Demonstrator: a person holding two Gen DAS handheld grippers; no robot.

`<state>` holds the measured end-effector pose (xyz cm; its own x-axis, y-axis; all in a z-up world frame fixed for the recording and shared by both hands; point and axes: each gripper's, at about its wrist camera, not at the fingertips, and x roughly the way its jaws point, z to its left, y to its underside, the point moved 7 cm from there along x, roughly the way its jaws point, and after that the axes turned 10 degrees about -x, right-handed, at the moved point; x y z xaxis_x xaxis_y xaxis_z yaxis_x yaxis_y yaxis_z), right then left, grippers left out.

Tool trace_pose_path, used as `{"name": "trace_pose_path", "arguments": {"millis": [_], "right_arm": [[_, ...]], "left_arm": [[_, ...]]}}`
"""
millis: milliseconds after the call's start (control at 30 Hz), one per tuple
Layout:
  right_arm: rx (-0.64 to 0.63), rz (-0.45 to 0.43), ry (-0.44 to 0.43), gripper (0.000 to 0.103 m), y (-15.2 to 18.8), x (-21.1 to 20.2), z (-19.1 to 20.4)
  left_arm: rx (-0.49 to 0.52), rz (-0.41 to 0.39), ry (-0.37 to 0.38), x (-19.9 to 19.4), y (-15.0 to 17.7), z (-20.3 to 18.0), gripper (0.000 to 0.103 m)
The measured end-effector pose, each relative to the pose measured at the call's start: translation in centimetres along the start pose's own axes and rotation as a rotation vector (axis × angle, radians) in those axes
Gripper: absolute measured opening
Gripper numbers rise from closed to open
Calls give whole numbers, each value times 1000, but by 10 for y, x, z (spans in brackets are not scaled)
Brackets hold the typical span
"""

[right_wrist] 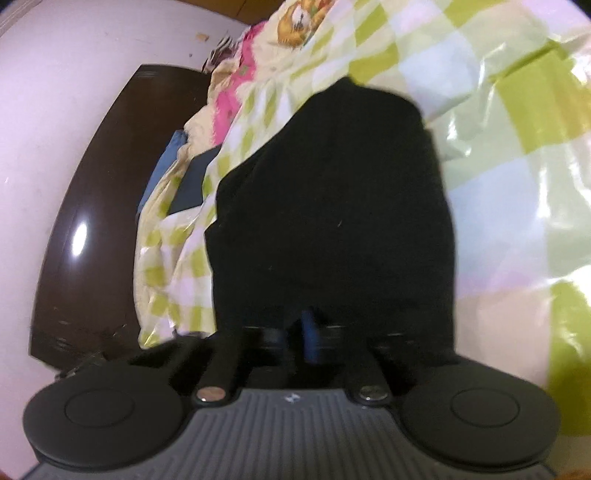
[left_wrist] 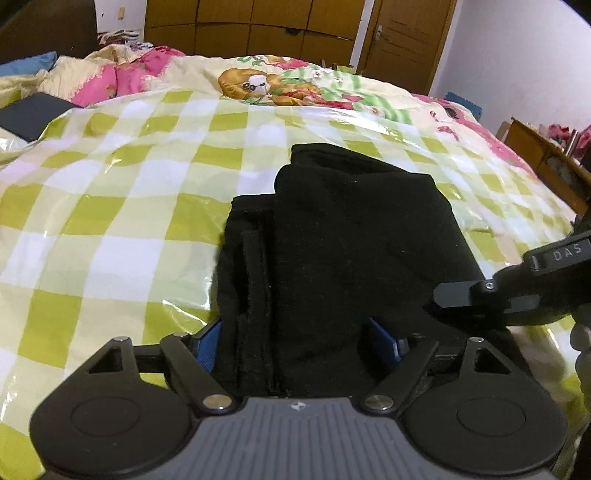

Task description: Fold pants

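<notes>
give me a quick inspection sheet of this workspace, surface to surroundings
surface: glossy green-and-white checked plastic sheet spread over a bed.
job's things: black fabric pants, folded into layers, near end between the tool fingers.
clutter: dark flat rectangular object at the sheet's far left; pink and cream quilt behind.
grippers: left tool with blue pads either side of the pants, gap wide; right tool closed on the pants edge.
cables: nothing seen.
surroundings: brown wooden wardrobe, wooden door, dark headboard.
</notes>
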<state>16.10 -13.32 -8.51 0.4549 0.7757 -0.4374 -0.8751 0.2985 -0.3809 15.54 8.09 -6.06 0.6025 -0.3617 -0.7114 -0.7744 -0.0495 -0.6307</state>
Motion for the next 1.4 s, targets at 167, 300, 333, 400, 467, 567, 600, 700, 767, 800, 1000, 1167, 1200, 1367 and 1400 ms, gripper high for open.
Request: {"name": "trace_pose_path", "arguments": {"millis": [167,300,333,400,467,567,600,700,767,800,1000,1167,1200,1367,1400], "right_arm": [[-42,-47,68,10,-3,-32,-3],[-46,-69,157,26,-6,-59,-16],[-42,-70,157,30,-6,-65,-17],[-54,-73,179,47,-5,-76,-18],[-61,-66,207,56,-4,-80,-24],[-1,-35,152,57,1,-72,-33],[9,-25,128,58,3,-65,-34],[29,-24,118,60,5,-43,-36],[30,-30,139,45,4,-37,-32],[17,-39,143,35,3,-39,-29],[20,-74,160,25,-14,-67,-43],[-10,-101,253,25,-42,-84,-55],[-23,-101,268,25,-48,-86,-57],[-31,-100,321,26,-55,-92,-65],[-46,-97,330,27,-53,-93,-65]], "left_arm": [[9,-2,6,5,0,-8,90],[25,2,19,8,-1,-13,91],[24,6,21,8,-1,-13,91],[20,8,25,8,-2,-12,91],[21,6,22,8,-1,-12,91],[21,8,21,8,-2,-11,91],[23,8,20,8,-1,-12,91],[22,11,20,9,-1,-13,91],[30,8,15,9,-2,-16,91],[38,5,14,10,-2,-18,91],[74,9,63,29,-8,-49,91],[137,13,76,44,-15,-84,91],[152,14,75,45,-16,-90,91],[180,18,20,57,-17,-109,91],[177,20,12,58,-18,-109,91]]}}
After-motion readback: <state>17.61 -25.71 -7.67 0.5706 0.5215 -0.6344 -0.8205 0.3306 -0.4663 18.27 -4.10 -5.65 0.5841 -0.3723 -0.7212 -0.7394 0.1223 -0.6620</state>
